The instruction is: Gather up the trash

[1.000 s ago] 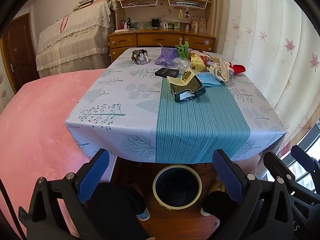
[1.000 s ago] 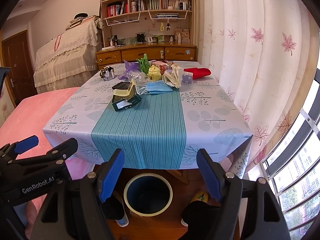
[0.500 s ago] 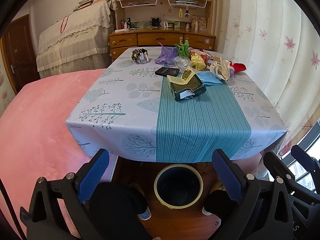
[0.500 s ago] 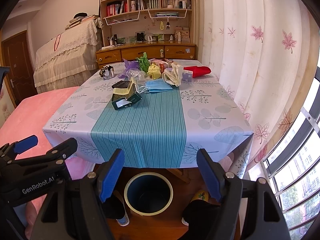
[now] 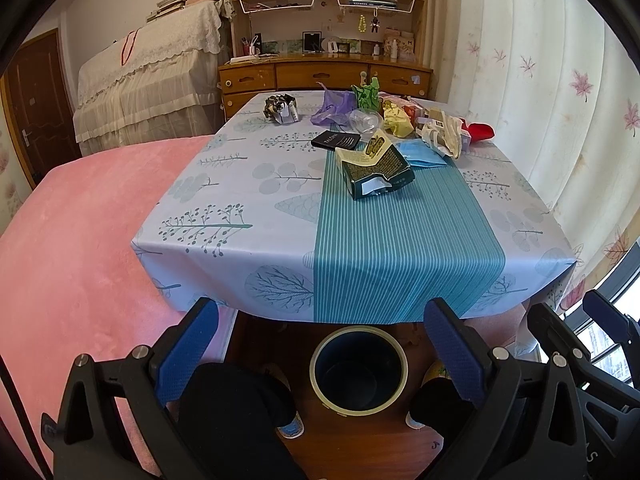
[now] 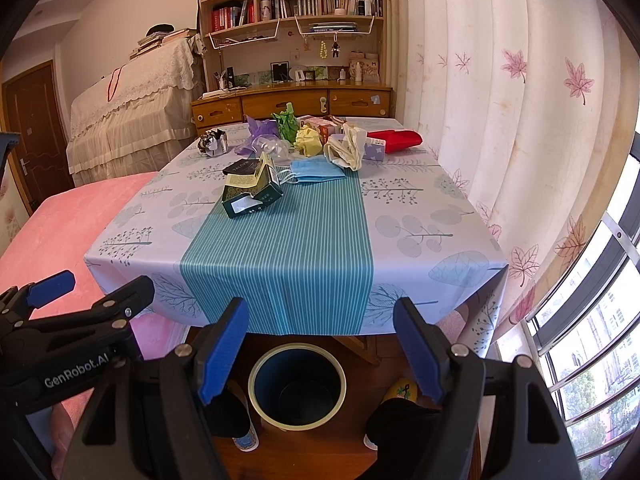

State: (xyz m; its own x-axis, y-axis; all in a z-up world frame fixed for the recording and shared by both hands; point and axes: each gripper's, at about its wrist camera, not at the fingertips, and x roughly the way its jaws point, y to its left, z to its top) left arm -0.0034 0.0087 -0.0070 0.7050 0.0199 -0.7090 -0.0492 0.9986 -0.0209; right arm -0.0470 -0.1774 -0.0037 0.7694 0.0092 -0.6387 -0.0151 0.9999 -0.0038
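Note:
Trash lies at the far end of a table (image 5: 248, 216) (image 6: 400, 216) with a leaf-print cloth: a torn dark green box (image 5: 376, 170) (image 6: 250, 192), a flat black packet (image 5: 335, 141), a blue face mask (image 5: 422, 153) (image 6: 316, 170), purple plastic (image 5: 334, 106), green and yellow wrappers (image 5: 396, 120) and crumpled cream paper (image 6: 346, 150). A dark blue bin (image 5: 359, 368) (image 6: 297, 386) with a pale rim stands on the floor under the near table edge. My left gripper (image 5: 320, 320) and right gripper (image 6: 320, 316) both hang open and empty over the bin, short of the table.
A pink bed (image 5: 60, 248) lies to the left of the table. Leaf-print curtains (image 6: 520, 100) and a window (image 6: 592, 320) are on the right. A wooden dresser (image 5: 324, 74) with bookshelves stands behind the table. The person's dark legs and shoes (image 5: 288, 424) flank the bin.
Both views have shifted very slightly; the table and bin sit a touch lower in frame. The trash has not moved and both grippers stay open.

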